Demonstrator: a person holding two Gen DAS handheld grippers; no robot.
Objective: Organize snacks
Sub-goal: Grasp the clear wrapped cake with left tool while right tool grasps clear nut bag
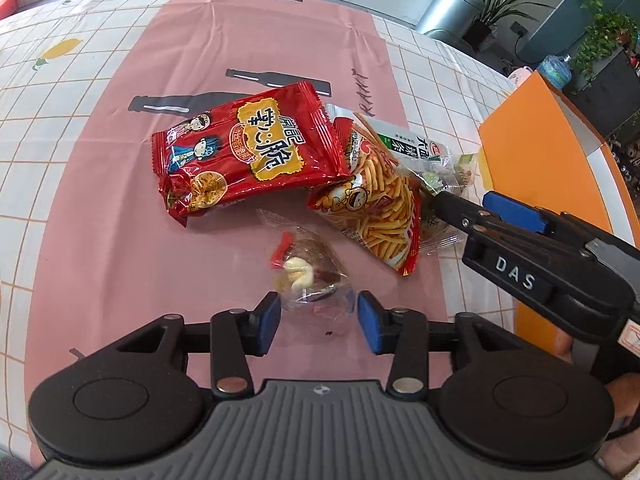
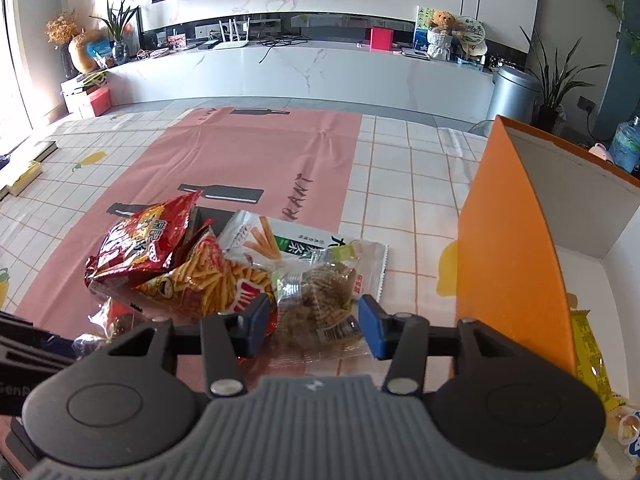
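Note:
A pile of snacks lies on the pink mat (image 1: 100, 216). A red noodle-snack bag (image 1: 244, 148) lies on top, beside a fries-print bag (image 1: 376, 208) and a white-green bag (image 1: 404, 140). A small clear packet with a white candy (image 1: 308, 272) lies between the pads of my open left gripper (image 1: 318, 320). My right gripper (image 2: 312, 322) is open around a clear packet of brown snacks (image 2: 320, 300); it also shows in the left wrist view (image 1: 472, 208). The fries-print bag (image 2: 208, 280) and red bag (image 2: 140, 240) lie left of it.
An open orange box (image 2: 508, 248) with white inside stands at the right, holding a yellow packet (image 2: 592, 360). It also shows in the left wrist view (image 1: 536, 152). The checked tablecloth (image 2: 400, 168) covers the table beyond the mat.

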